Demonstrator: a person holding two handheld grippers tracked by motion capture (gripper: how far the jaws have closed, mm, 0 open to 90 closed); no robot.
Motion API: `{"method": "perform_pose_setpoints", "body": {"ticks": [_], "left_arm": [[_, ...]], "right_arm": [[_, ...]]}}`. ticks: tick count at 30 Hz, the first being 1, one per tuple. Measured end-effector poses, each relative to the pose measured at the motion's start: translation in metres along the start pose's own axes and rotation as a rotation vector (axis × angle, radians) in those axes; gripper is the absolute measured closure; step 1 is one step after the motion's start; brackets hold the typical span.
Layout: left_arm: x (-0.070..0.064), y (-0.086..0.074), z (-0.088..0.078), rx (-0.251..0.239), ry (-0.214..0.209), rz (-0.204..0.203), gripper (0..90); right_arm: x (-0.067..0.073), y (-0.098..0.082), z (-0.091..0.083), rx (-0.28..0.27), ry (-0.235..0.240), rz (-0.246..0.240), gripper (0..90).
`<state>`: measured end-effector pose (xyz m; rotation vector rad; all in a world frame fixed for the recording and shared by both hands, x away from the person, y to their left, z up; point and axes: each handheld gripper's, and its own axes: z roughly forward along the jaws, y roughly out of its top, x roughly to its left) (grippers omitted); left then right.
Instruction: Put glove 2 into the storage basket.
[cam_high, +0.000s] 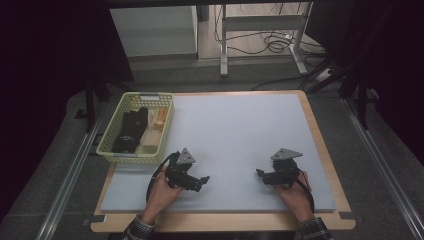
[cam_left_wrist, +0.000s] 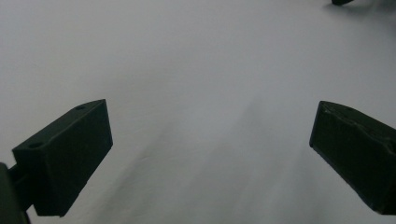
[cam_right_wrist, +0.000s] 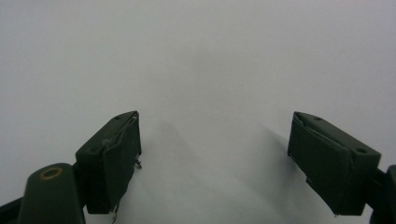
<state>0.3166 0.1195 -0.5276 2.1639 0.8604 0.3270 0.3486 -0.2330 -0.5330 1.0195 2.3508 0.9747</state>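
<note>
Near the front of the bench (cam_high: 320, 150), both the left gripper (cam_high: 204, 179) and the right gripper (cam_high: 260, 173) rest with jaws wide and empty, so nothing seems started, and the nearest things, dark and pale items, lie in the yellow-green basket (cam_high: 165, 131) at the left.

Pale yellow-green basket (cam_high: 112, 150), light grey mat (cam_high: 240, 130), black claws.
</note>
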Motion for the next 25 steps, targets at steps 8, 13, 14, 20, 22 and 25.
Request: {"method": "perform_pose_setpoints", "body": {"ticks": [8,13,14,20,22,25], "left_arm": [[-0.006,-0.004,0.015,0.048,-0.004,0.021,0.0],[-0.006,-0.007,0.021,0.071,-0.004,0.017,0.0],[-0.005,-0.007,0.021,0.070,-0.005,0.015,0.0],[-0.005,-0.008,0.022,0.074,-0.004,0.016,0.0],[-0.006,-0.008,0.022,0.075,-0.003,0.016,0.0],[-0.006,-0.008,0.022,0.076,-0.001,0.016,0.0]], "right_arm": [[0.000,0.000,0.000,0.000,0.000,0.000,17.0],[0.000,0.000,0.000,0.000,-0.001,-0.001,17.0],[0.000,0.000,0.000,0.000,-0.001,-0.001,17.1],[0.000,0.000,0.000,-0.001,-0.002,-0.002,17.0],[0.000,0.000,0.000,-0.001,-0.002,-0.002,17.0],[0.000,0.000,0.000,-0.001,-0.002,-0.002,17.0]]}}
